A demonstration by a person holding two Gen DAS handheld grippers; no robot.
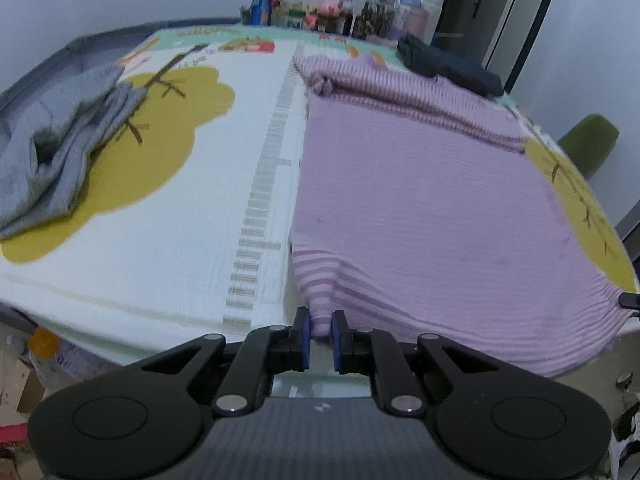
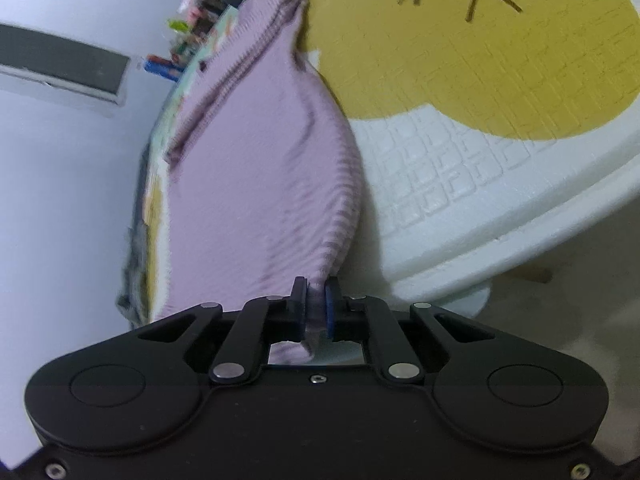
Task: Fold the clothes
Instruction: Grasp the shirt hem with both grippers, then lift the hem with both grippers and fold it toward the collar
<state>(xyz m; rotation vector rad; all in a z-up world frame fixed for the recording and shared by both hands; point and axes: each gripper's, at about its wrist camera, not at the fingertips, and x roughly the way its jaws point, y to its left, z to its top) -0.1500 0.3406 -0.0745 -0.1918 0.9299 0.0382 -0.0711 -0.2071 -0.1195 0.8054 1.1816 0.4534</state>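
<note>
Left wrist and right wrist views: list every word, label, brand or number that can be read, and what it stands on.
None can be read.
Play mat: yellow lettering along its far edge, too blurred to read.
Bottles and boxes behind the mat: labels too small and blurred.
Left gripper body: one small pale mark, not legible.

The left tool (image 1: 320, 334) is matte black, with two blue-padded fingers (image 1: 305, 338) on jointed link bars. Round silver rivets cap each pivot. Behind the links, two broad rounded lobes each carry an embossed circle. Between the lobes sits a grey carbon-weave plate with a small pale mark at its front edge.

The right tool (image 2: 316, 306) has the same black links, silver rivets and blue pads (image 2: 330, 308). Its rear body is plain black, with a hex screw at centre and further screws at the rear corners.
</note>
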